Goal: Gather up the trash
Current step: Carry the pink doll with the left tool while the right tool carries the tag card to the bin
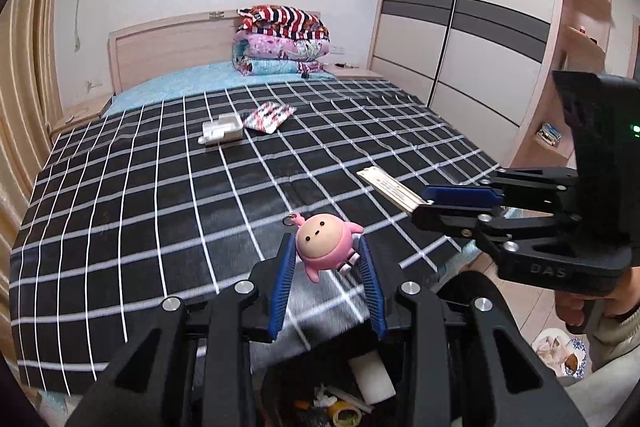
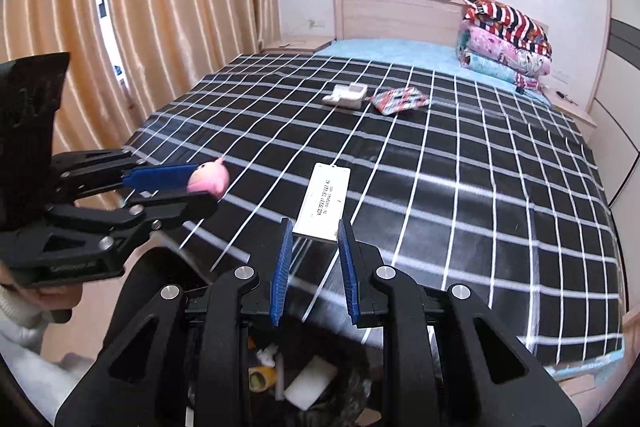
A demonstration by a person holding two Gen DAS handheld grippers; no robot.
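Both loads held above the bin; drop step is next.

Your left gripper (image 1: pixel 326 261) is closed on the toy (image 1: pixel 325 241), a pink figure with a key ring, pinched between the blue pads (image 1: pixel 283 283) just off the bed's (image 1: pixel 140 187) near edge. Your right gripper (image 2: pixel 314 245) is clamped on the near end of the box (image 2: pixel 325 201), a flat white carton with printed text, which sticks forward over the checked cover. The bin (image 1: pixel 320 403) sits below both grippers at the foot of the bed, already holding scraps. Judgement: this is the carry-to-bin step, nearly done. Next, bring each load squarely over the opening, then release; the toy looks nearer to lined up. A charger (image 1: pixel 221 132) and a packet (image 1: pixel 269 117) lie mid-bed, touching, not yet collected.
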